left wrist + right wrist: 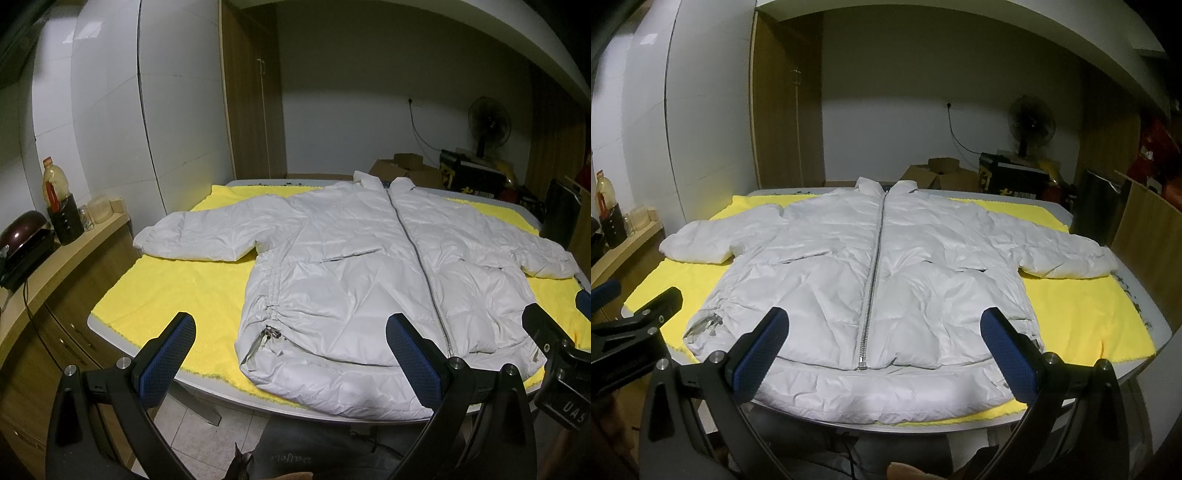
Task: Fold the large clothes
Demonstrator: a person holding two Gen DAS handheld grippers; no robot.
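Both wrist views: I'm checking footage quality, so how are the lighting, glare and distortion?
Left wrist view: dim, yellowish light, walls bowed by the fisheye, dark corners, jacket sharp. Right wrist view: same warm dimness, a soft sheen on the jacket's near hem, the table edge curved, room corners murky.

White walls (886, 110), wooden wardrobe (786, 110), standing fan (1030, 120)

White quilted jacket (886, 266) — silver zipper (873, 273) — lies on a plain yellow cloth (1082, 306).
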